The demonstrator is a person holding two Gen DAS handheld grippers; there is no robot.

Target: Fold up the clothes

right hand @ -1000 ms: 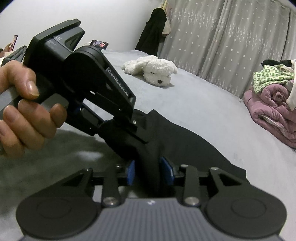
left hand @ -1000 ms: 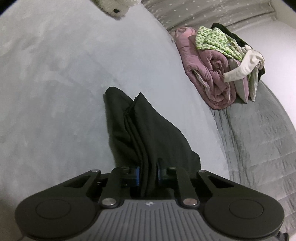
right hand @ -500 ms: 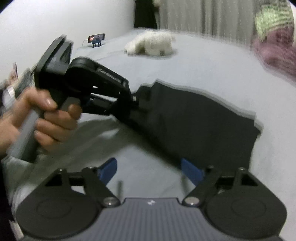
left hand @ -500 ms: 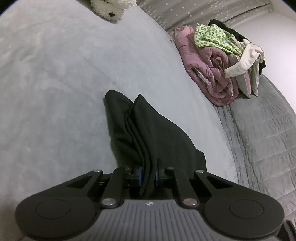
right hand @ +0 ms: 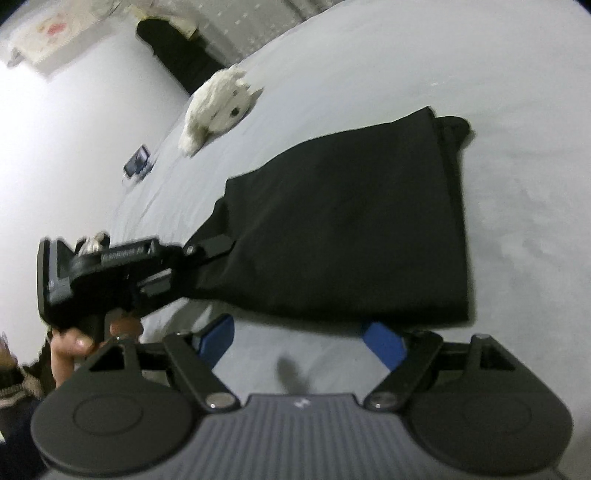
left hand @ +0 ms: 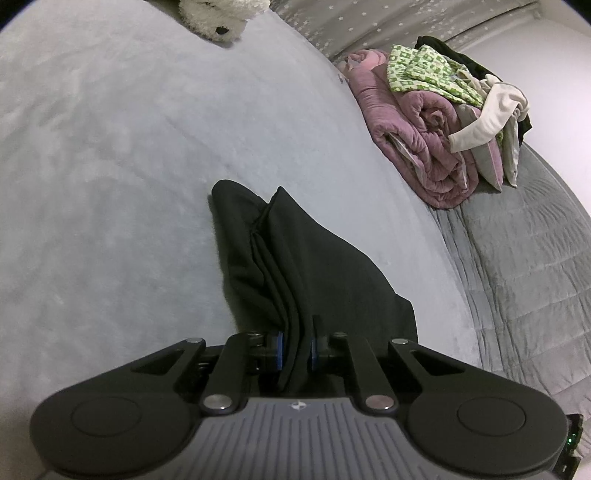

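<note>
A folded black garment (left hand: 295, 266) lies on the pale grey bed, with one end lifted. My left gripper (left hand: 295, 350) is shut on that lifted edge, and several layers of cloth stand bunched between its blue pads. In the right wrist view the same garment (right hand: 351, 221) spreads flat to the right, and the left gripper (right hand: 210, 247), held by a hand, pinches its left corner. My right gripper (right hand: 300, 339) is open just short of the garment's near edge. Only bare bed shows between its blue pads (right hand: 384, 343).
A white plush toy (left hand: 218, 14) (right hand: 218, 103) lies further back on the bed. A pile of pink, green and cream clothes (left hand: 443, 122) sits at the right, above a grey quilt (left hand: 517, 277). A phone on a stand (right hand: 138, 164) is near the wall.
My right gripper has let go of the black garment, opened wide, rolled and drawn back from it. The left gripper keeps its grip in the same place.
</note>
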